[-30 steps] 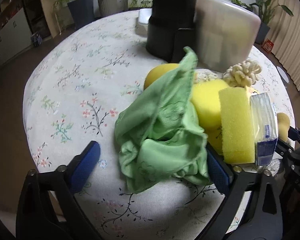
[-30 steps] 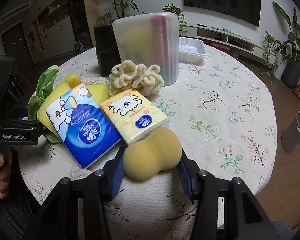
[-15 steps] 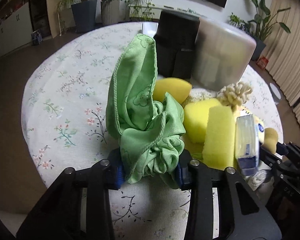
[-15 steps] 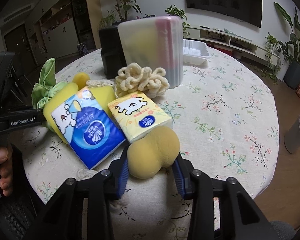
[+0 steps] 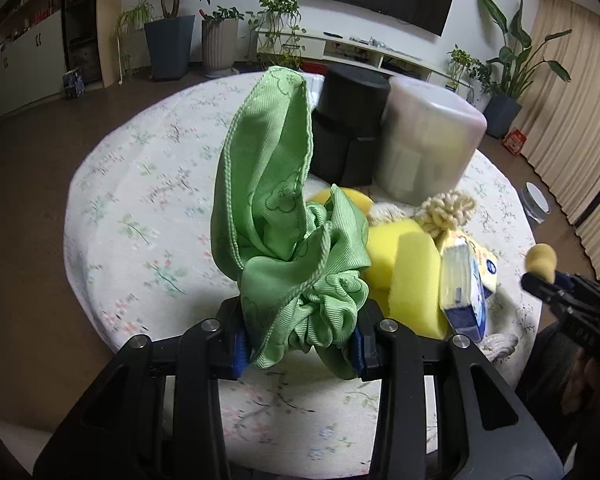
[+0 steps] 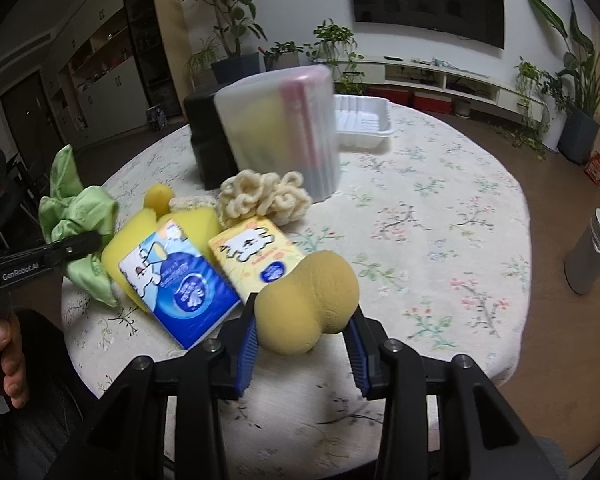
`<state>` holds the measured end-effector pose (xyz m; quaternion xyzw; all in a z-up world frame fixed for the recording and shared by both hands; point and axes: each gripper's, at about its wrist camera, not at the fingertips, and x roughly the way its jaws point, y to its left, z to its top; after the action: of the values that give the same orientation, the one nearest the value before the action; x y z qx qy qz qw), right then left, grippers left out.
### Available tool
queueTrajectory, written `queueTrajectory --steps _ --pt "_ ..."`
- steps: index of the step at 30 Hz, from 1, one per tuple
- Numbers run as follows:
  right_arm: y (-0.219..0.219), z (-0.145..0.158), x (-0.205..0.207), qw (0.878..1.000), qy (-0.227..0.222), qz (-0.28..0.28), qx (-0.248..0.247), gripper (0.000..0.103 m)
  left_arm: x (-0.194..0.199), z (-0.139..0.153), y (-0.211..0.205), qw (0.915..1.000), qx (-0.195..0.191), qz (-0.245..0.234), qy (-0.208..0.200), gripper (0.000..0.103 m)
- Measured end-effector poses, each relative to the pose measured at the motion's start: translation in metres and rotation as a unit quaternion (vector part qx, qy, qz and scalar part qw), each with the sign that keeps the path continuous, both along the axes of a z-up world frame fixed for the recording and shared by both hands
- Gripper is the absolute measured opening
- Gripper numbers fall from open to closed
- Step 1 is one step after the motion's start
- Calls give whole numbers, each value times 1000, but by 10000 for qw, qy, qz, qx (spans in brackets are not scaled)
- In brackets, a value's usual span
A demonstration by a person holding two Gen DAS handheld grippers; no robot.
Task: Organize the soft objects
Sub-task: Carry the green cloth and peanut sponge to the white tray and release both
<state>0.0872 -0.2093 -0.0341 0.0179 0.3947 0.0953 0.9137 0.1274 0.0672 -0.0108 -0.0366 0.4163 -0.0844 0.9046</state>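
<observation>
My left gripper (image 5: 298, 344) is shut on a bunched green cloth (image 5: 276, 216), which is lifted off the table with one end standing up. My right gripper (image 6: 302, 340) is shut on a tan peanut-shaped sponge (image 6: 312, 296), held above the table's near edge. Between them lie yellow sponges (image 5: 412, 280), a blue tissue pack (image 6: 180, 284), a yellow tissue pack (image 6: 256, 256) and a cream knitted scrubber (image 6: 260, 198). In the right wrist view the green cloth (image 6: 80, 212) shows at the left, in the other gripper's tips.
A translucent lidded container (image 6: 280, 132) and a black container (image 6: 206, 140) stand behind the pile, with a white tray (image 6: 364, 124) further back. The round table (image 6: 440, 220) has a floral cover. A grey bin (image 6: 592, 256) stands on the floor to the right.
The left gripper's jaws closed on the green cloth and lifted it off the table. The right gripper tightened on the tan sponge and raised it.
</observation>
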Motion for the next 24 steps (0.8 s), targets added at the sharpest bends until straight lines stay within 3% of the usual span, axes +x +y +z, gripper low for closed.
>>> queueTrajectory --steps 6,12,17,24 --pt "-33 14 12 9992 -37 -368 -142 42 13 6 17 9999 -127 61 56 35" --pt "-69 29 34 9973 -99 -665 -278 42 42 21 35 9999 32 131 -74 35" --pt "-103 48 72 9942 -246 -969 -390 42 96 36 55 9998 77 131 -124 35" --pt "-143 63 147 9916 -186 -1227 -363 43 175 59 47 9993 202 -132 -302 35"
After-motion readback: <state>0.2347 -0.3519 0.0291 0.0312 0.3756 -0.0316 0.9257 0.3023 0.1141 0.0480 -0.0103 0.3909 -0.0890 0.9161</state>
